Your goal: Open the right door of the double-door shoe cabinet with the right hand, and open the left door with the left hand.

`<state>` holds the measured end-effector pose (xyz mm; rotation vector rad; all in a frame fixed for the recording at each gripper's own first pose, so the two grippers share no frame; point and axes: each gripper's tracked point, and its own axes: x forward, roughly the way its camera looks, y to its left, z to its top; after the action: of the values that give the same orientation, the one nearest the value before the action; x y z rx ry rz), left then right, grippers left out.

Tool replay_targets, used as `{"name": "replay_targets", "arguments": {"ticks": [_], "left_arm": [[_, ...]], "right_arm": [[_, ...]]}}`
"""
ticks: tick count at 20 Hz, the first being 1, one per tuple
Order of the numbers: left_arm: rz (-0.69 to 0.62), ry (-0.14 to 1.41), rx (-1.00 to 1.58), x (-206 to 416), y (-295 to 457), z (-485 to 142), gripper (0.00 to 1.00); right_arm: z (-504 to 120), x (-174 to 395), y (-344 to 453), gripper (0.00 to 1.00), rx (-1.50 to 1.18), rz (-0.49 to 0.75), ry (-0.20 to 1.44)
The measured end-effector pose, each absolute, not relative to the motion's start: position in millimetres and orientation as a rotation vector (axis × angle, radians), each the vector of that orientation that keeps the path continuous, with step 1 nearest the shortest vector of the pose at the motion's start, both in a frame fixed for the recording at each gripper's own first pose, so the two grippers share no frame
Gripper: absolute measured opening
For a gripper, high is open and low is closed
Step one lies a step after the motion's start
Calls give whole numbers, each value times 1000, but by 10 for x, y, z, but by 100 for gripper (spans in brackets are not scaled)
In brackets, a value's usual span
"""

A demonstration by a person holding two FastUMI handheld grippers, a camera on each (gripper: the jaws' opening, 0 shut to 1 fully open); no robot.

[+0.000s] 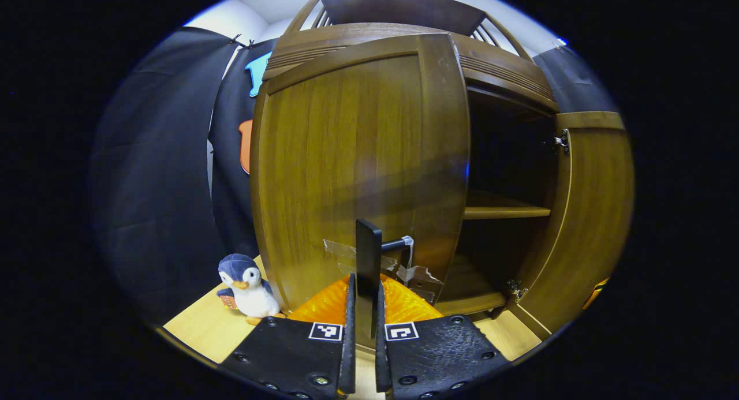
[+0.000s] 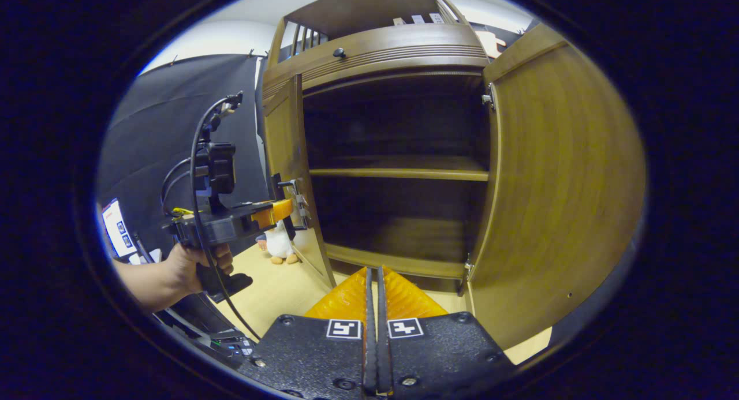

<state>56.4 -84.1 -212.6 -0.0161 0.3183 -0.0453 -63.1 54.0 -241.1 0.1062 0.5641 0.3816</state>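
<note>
The brown wooden shoe cabinet [image 2: 381,48] stands ahead with both doors swung out. In the left gripper view, my left gripper [image 1: 365,283] is shut on the dark vertical handle [image 1: 368,250] of the left door [image 1: 352,157], which stands partly open. The right door [image 2: 554,186] is wide open, and so it appears in the left gripper view too [image 1: 589,215]. My right gripper [image 2: 372,271] is shut with nothing between its fingers, in front of the cabinet's bottom shelf [image 2: 398,261]. A hand [image 2: 185,267] holds the left gripper [image 2: 284,208] at the left door [image 2: 286,152].
A plush penguin [image 1: 248,287] sits on the pale wooden floor [image 1: 196,325] by the cabinet's left side, seen also past the left door as the penguin [image 2: 281,244]. Inside the cabinet, a middle shelf [image 2: 398,172] is bare. Black cloth walls [image 1: 156,175] close in the left.
</note>
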Motion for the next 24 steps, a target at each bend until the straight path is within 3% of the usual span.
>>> {"name": "replay_targets", "arguments": {"ticks": [9, 10, 11, 15, 16, 24], "left_arm": [[56, 307, 7, 254, -433, -2077, 13], [65, 306, 12, 190, -375, -2054, 12], [76, 305, 8, 129, -296, -2030, 12], [138, 311, -18, -134, 112, -2001, 12], [151, 313, -23, -195, 223, -2006, 12], [220, 296, -26, -499, 951, -1830, 12]], "right_arm": [[-2386, -629, 699, 4, 92, 442, 561], [-2389, -630, 728, 9, 90, 449, 562], [-2386, -634, 760, 4, 89, 460, 563], [-2373, -601, 844, 0, 74, 476, 551], [-2359, -604, 900, 4, 72, 480, 547], [-2311, -629, 1211, 6, 50, 505, 539]]}}
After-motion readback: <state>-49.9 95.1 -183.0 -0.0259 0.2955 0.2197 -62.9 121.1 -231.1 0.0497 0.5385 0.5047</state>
